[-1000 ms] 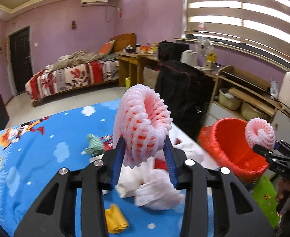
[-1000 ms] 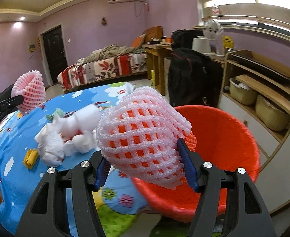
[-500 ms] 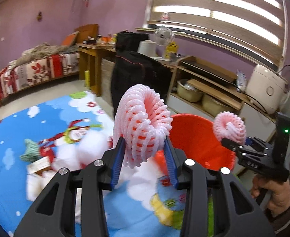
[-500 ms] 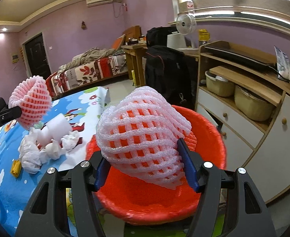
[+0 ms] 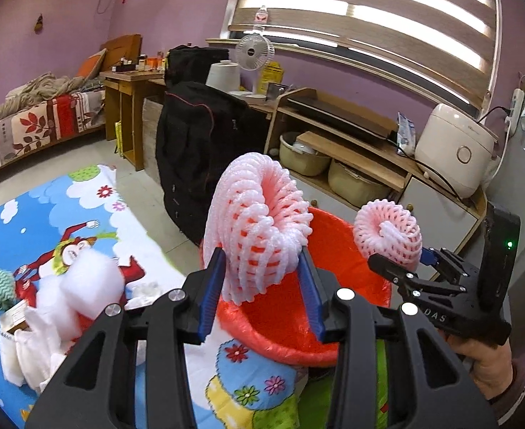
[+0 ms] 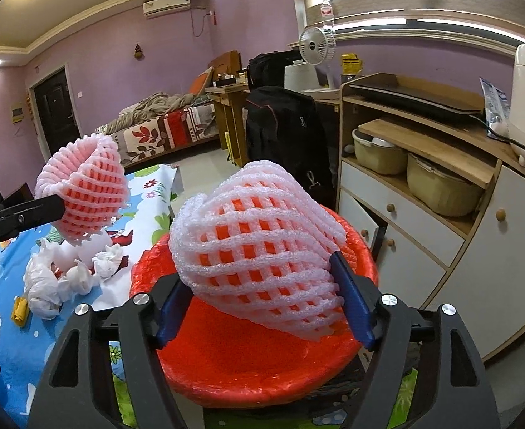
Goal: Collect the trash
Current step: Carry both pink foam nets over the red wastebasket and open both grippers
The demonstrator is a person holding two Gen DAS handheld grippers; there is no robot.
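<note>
My left gripper [image 5: 260, 291] is shut on a pink foam fruit net [image 5: 259, 228] and holds it over the near rim of a red-lined trash bin [image 5: 287, 329]. My right gripper [image 6: 262, 293] is shut on a second pink foam net [image 6: 259, 246], held above the same bin [image 6: 255, 361]. Each gripper shows in the other's view: the right one with its net [image 5: 387, 236] at the bin's right side, the left one's net [image 6: 83, 193] at the left. Crumpled white tissues and plastic [image 6: 73, 275] and a yellow scrap [image 6: 21, 311] lie on the cartoon tablecloth [image 5: 23, 214].
A black bag [image 5: 205, 153] hangs on a chair behind the bin. A wooden shelf cabinet [image 6: 423, 186] with bowls stands right of the bin, with a rice cooker [image 5: 455, 150] on top. A bed [image 5: 30, 121] and a desk are at the back.
Both grippers have moved right toward the bin with their nets. The left net now hangs over the bin's rim; the right net is lower over the bin's opening.
</note>
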